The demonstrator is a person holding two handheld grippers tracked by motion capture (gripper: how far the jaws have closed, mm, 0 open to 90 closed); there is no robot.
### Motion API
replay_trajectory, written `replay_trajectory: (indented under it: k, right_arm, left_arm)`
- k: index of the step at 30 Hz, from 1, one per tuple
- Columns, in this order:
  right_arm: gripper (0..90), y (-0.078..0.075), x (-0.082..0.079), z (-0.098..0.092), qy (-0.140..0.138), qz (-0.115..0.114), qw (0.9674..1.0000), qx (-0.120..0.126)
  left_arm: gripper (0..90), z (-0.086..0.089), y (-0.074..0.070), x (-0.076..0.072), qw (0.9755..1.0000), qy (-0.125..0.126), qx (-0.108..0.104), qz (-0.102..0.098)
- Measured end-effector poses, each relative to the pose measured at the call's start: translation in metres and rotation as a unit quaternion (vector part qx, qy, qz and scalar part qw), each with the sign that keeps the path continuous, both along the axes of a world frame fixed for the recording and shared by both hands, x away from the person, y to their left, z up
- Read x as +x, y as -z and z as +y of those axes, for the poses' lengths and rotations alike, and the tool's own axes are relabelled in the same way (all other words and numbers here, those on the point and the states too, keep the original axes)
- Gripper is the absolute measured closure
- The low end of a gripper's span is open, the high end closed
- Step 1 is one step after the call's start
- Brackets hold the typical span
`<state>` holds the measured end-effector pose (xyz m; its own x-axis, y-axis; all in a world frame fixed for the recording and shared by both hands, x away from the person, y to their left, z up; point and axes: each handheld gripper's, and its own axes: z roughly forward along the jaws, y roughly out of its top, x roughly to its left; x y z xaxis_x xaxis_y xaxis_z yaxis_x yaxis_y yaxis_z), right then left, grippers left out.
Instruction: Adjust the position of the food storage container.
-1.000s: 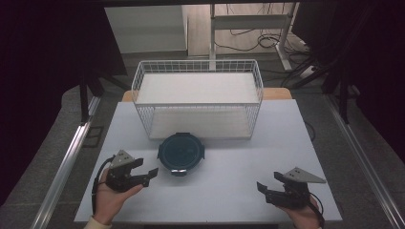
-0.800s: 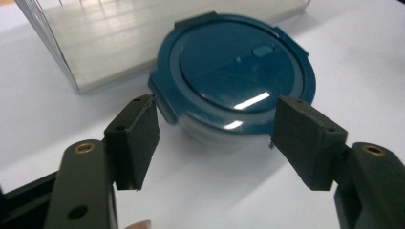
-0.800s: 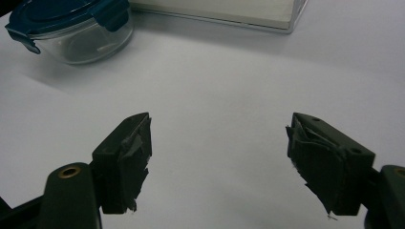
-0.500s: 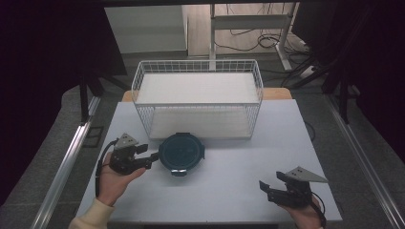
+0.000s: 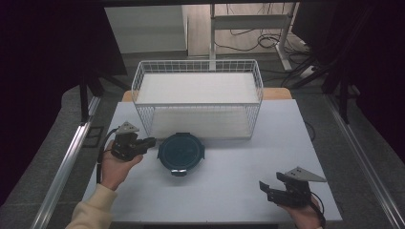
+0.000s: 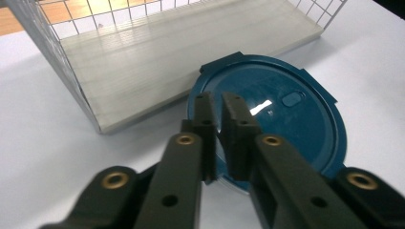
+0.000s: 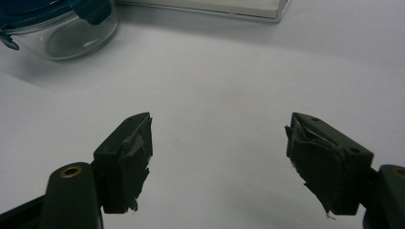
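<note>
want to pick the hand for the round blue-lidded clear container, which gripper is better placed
Left. The left gripper, jaws shut, sits at the rim of the round blue-lidded clear container; the right gripper, open, rests far away near the table edge.

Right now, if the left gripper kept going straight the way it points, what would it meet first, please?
Most likely the blue lid of the round container: the left gripper, its fingers nearly together, points over the lid's near rim. Depth is unclear; whether it already touches cannot be told.

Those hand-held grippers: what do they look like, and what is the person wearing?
Each gripper, left and right, is black with two jaws, brass-coloured rivets and a grey three-cornered plate on top. A black cable trails from each. The right jaws' dark pads look frayed. The left arm wears a cream sleeve.
</note>
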<state>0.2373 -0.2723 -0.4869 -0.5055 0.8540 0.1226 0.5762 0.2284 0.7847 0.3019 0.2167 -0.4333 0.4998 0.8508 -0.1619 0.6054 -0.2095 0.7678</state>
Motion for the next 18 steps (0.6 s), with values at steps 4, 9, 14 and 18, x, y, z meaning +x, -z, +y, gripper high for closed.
replay_trajectory:
  k: [4, 9, 14, 18]
  right_arm:
    - [24.0, 0.001, 0.000, 0.000, 0.002, 0.002, 1.0000, 0.000]
    - [24.0, 0.002, 0.001, 0.000, 0.003, 0.003, 1.0000, -0.003]
    - [24.0, 0.003, 0.001, -0.001, 0.003, 0.003, 1.0000, -0.004]
    - [24.0, 0.004, 0.002, -0.001, 0.003, 0.004, 1.0000, -0.008]
  left_arm:
    - [89.8, -0.003, 0.002, 0.011, 1.0000, 0.004, 0.008, 0.002]
    - [90.0, -0.008, 0.013, 0.035, 0.9996, -0.004, 0.023, 0.018]
    - [90.0, -0.013, 0.027, 0.052, 0.9988, -0.009, 0.037, 0.031]
    - [90.0, -0.018, 0.039, 0.062, 0.9972, -0.009, 0.063, 0.039]
